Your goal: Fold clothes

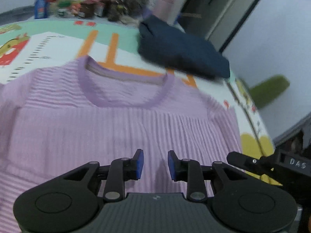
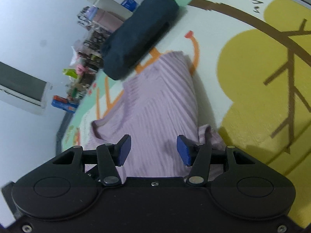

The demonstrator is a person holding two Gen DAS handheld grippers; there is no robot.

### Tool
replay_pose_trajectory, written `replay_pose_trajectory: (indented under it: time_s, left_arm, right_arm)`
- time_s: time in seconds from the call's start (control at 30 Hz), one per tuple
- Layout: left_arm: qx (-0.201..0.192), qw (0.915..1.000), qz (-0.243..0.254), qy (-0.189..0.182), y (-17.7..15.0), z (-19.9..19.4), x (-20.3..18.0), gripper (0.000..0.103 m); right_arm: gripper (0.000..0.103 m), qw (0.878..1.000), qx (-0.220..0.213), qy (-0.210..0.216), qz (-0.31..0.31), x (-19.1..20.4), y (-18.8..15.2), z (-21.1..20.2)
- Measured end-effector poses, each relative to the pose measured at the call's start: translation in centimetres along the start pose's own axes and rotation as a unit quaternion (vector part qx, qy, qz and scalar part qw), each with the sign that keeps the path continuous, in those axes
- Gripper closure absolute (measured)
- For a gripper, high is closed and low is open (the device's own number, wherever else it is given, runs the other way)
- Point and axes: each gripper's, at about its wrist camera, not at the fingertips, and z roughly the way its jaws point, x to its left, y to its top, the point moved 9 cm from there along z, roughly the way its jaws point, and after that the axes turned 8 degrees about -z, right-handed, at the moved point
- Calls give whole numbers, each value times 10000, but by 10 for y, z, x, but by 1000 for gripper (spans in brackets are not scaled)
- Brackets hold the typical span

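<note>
While the lilac ribbed top lies flat on the printed mat, collar toward the far edge, its sleeve sits directly ahead of the right gripper; both it and the left gripper stand apart, empty. A folded navy garment rests beyond.

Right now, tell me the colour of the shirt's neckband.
Solid lilac neckband, clearest in the left wrist view.

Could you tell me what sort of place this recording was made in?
Probably a home room: a children's cartoon play mat serves as the work surface, with a lilac sweater, folded navy garment and cluttered packets behind.
</note>
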Motion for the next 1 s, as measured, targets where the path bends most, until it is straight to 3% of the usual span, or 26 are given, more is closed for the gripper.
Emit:
replay_pose_trajectory:
  time_s: [0.1, 0.2, 0.23, 0.27, 0.4, 0.5, 0.53, 0.57, 0.8, 0.93, 1.0]
  left_arm:
    - [87, 9997, 56, 241, -7, 13, -1, 74]
    - [86, 9998, 28, 202, -8, 11, 2, 74]
    - [93, 9998, 18, 199, -8, 11, 3, 74]
    - [95, 9997, 4, 213, -8, 10, 4, 74]
    - [72, 9995, -17, 309, -6, 4, 8, 73]
    - [-15, 9987, -5, 518, -3, 0, 17, 71]
    - [-13, 9986, -45, 533, -2, -1, 20, 71]
    - [-7, 9986, -106, 522, -2, -2, 24, 71]
    - [-23, 9977, -167, 652, -1, -7, 38, 72]
    - [-27, 9973, -140, 719, -3, -10, 44, 72]
    - [-42, 9973, -192, 706, -4, -13, 47, 72]
  right_arm:
    - [54, 9998, 38, -184, -18, -12, -2, 2]
    - [78, 9987, 27, -471, -176, -25, -2, 0]
    - [94, 9977, 24, -620, -270, -29, -2, -1]
    - [102, 9964, 23, -764, -362, -34, -2, -2]
    - [103, 9958, -137, -840, -350, -35, 1, -9]
    - [76, 9946, -481, -777, -482, -19, 11, -20]
    - [60, 9935, -617, -763, -582, -12, 18, -22]
    - [56, 9921, -654, -821, -690, -6, 25, -19]
    - [67, 9969, 77, -499, -612, -2, 54, 33]
    - [89, 9959, 23, -752, -503, -27, 67, 37]
    - [89, 9955, -133, -840, -425, -33, 75, 30]
